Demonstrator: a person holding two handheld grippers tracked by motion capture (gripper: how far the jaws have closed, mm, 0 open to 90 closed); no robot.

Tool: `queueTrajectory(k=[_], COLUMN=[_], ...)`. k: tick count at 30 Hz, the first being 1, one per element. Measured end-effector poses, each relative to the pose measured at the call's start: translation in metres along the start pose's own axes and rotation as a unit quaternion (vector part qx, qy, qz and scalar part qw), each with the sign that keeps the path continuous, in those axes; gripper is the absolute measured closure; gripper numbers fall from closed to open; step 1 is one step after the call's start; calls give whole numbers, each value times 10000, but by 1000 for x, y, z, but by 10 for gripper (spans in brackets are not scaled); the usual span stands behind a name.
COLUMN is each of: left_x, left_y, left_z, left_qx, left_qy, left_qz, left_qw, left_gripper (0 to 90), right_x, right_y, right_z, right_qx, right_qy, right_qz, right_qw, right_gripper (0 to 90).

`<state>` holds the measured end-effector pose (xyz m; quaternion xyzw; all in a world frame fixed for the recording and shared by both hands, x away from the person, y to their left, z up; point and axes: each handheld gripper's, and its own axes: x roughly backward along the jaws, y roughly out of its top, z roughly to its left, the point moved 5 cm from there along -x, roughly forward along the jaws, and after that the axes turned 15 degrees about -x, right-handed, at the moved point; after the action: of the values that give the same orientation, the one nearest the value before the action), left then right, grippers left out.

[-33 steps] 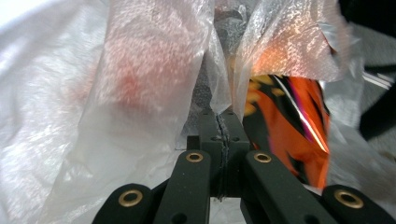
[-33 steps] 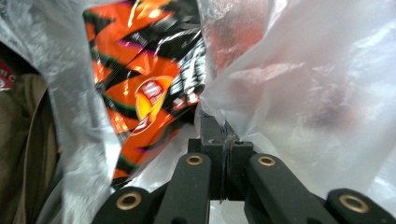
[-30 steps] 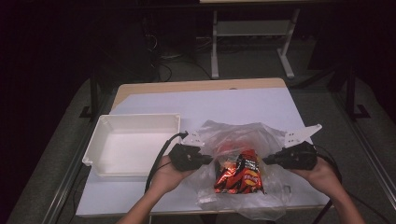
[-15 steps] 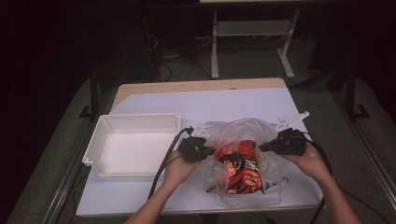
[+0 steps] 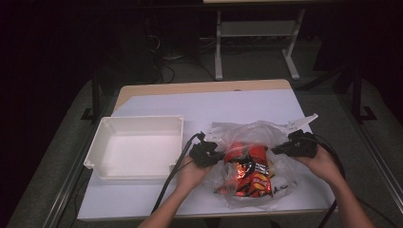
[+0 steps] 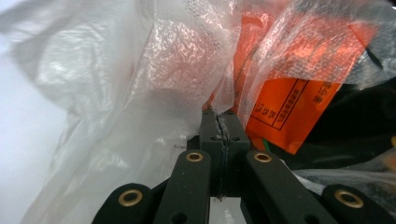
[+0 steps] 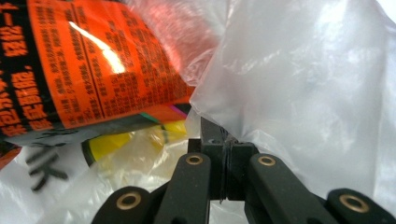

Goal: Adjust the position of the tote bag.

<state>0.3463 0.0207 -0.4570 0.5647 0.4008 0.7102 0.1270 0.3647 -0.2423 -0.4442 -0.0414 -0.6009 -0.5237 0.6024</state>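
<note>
At the desk's near edge, a person's two forearms come in, each hand working a hand-held gripper on a clear plastic bag (image 5: pixel 259 142) that lies near the near right corner. The left hand-held gripper (image 5: pixel 215 153) is clenched on the bag's left side, its jaws pressed together on a fold of film in the left gripper view (image 6: pixel 219 122); the right hand-held gripper (image 5: pixel 280 148) is likewise clenched on the film of the right side (image 7: pixel 223 135). Between them, inside the bag, sits an orange-and-black snack packet (image 5: pixel 248 171), its long axis running from the near edge toward the far edge, roughly midway between the two hands, with neither clearly nearer. The bag's mouth appears to be stretched between the two grips, so any next move likely turns on that packet lying just inward of both. Left of the bag, near but apart, an empty white tray (image 5: pixel 138 124) rests toward the desk's left edge. The desk (image 5: pixel 247 102) is covered in pale sheeting, with a bare wooden strip along the far edge. Beyond it the room is dark, with a white metal stand (image 5: pixel 256 33) and cables on the floor.
</note>
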Motion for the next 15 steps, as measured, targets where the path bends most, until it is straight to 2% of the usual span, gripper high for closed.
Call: queueTrajectory(k=[1, 3, 5, 8, 10, 12, 13, 15], left_x=[0, -11, -15, -26, -30, -30, -30, -27], left_y=[0, 6, 9, 17, 19, 18, 18, 13], left_z=[0, -8, -12, -24, -27, -19, -19, -7], left_qx=[0, -36, -93, -294, -336, -250, -250, -232], left_qy=[0, -220, -282, -474, -475, -302, -302, -115], left_qz=[0, -51, -30, -4, 0, 12, 12, 153], left_qw=[10000, 9997, 9996, 9984, 9983, 9992, 9992, 9995], left_gripper=[900, 900, 900, 900, 900, 900, 900, 900], right_x=[0, 7, 8, 11, 11, 9, 8, 4], right_y=[0, -5, -6, -11, -12, -14, -15, -16], right_z=[0, -10, -13, -27, -29, -34, -34, -36], right_qx=[0, -101, -112, -263, -301, -381, -398, -390], right_qy=[0, -51, -66, -96, -94, -58, -55, -50], right_qz=[0, 34, 16, -2, -23, -66, -68, -83], right_qw=[10000, 9999, 9999, 9996, 9995, 9992, 9992, 9992], right_gripper=[888, 888, 888, 887, 888, 887, 887, 887])
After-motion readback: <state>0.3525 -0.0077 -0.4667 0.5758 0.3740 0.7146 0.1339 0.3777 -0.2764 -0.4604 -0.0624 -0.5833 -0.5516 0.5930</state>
